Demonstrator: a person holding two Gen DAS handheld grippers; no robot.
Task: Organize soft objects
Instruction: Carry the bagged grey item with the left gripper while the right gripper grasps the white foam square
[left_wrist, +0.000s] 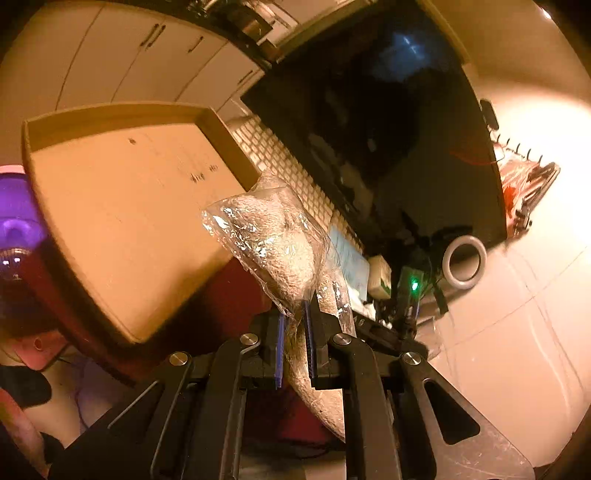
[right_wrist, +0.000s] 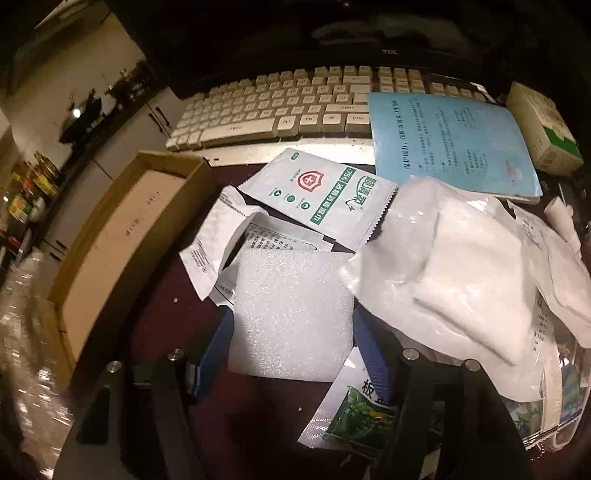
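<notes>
My left gripper (left_wrist: 294, 314) is shut on a fuzzy beige soft item in a clear plastic bag (left_wrist: 273, 240), held up in the air beside the cardboard box (left_wrist: 129, 229). My right gripper (right_wrist: 293, 317) is open, its blue fingers (right_wrist: 218, 332) on either side of a white foam pad (right_wrist: 291, 314) lying on the dark red table. A bagged white gauze pack (right_wrist: 472, 280) lies to its right. A white wipes sachet (right_wrist: 325, 195) and a torn white packet (right_wrist: 218, 243) lie behind the foam pad. The same open cardboard box (right_wrist: 110, 236) is at the left.
A white keyboard (right_wrist: 280, 107) and a black monitor (right_wrist: 332, 33) stand at the back. A blue booklet (right_wrist: 450, 144) and a small green-white carton (right_wrist: 543, 129) are at the back right. A green herb sachet (right_wrist: 354, 410) lies near my right gripper. A white ring (left_wrist: 464, 263) sits by the monitor.
</notes>
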